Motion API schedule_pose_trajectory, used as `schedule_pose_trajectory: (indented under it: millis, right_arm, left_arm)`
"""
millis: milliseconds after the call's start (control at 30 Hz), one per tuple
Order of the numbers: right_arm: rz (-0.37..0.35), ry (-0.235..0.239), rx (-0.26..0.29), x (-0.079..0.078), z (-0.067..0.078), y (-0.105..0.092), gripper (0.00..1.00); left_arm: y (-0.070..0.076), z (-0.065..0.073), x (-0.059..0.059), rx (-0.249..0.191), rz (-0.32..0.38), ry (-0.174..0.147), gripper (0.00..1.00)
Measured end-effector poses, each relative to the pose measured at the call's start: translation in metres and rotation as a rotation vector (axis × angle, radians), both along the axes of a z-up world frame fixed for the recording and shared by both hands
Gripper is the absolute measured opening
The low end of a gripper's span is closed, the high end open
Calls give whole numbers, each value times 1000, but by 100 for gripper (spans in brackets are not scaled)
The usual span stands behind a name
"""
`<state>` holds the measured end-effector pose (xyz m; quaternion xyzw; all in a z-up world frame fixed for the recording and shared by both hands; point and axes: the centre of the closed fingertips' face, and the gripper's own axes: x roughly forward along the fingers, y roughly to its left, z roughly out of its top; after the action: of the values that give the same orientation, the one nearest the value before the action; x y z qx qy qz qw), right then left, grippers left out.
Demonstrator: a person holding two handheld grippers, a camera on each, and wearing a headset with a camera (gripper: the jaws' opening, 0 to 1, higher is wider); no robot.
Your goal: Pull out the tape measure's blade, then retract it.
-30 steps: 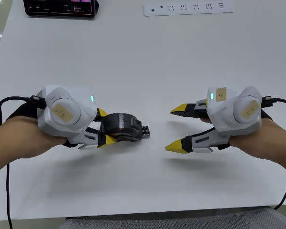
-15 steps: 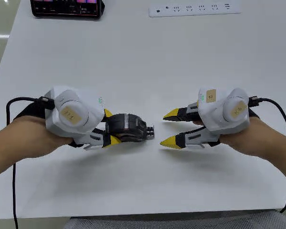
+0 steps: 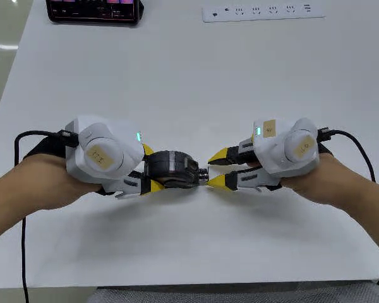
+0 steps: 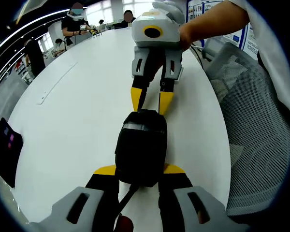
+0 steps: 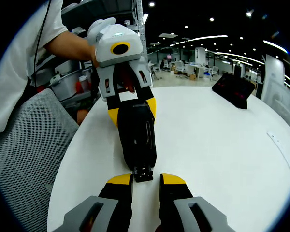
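As left gripper (image 3: 150, 168) clamps tape measure (image 3: 172, 169), hook (image 5: 144, 174) exposed

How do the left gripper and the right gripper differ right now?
The left gripper is clamped on the tape measure; the right gripper is open, holding nothing. The left gripper's jaws straddle its rear, while the right gripper's tips flank the blade hook at the front. Both have yellow tips and white housings.

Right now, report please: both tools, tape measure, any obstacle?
Left tool shut on tape measure. Right tool open, jaws flanking blade hook, blade not yet pulled. Table bare around them.
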<state>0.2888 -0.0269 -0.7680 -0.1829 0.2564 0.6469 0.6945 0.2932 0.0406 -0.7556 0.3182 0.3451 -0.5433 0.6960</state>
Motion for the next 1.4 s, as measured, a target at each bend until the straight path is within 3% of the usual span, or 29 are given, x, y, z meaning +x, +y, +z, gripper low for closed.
schedule_pose_trajectory:
  millis: [233,1133,1400]
  right_arm:
    - [2,12,13,-1,-2,5,15]
    - [31,-20,16,-4,-7,10,10]
    - [40,-26,18,-7,-7,6,9]
  left_arm:
    - [0,0,1,3,-17,-18,25]
    - [0,0,0,-8,-7,-10,25]
    - [-1,0,0,6,-33,-11,25]
